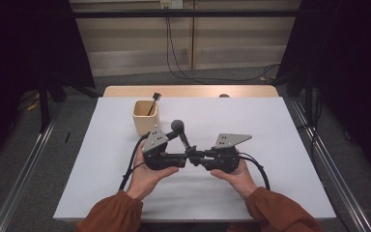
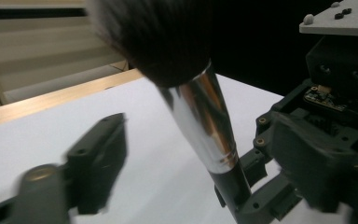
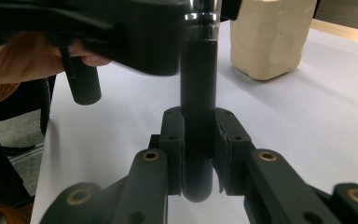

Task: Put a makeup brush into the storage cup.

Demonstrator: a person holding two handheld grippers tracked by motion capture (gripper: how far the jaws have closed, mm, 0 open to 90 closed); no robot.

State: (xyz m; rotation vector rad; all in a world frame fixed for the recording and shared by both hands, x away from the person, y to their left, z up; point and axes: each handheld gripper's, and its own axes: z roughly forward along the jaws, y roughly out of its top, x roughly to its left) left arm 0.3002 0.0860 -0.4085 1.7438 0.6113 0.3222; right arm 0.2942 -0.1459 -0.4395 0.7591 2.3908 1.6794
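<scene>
The right gripper (image 3: 198,154) is clamped on the black handle end of a makeup brush (image 3: 198,93), which stands upright between its pads, bristle head up. The left gripper (image 1: 181,158) faces it from just beside, jaws still apart and not pressing, the brush's silver ferrule (image 2: 205,126) between them. A beige holder (image 1: 145,117) stands beyond the left gripper on the white table (image 1: 270,125)

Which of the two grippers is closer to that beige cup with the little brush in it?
Left. The left gripper sits just in front of the beige cup; the right gripper, clamped on the makeup brush, is farther off.
</scene>
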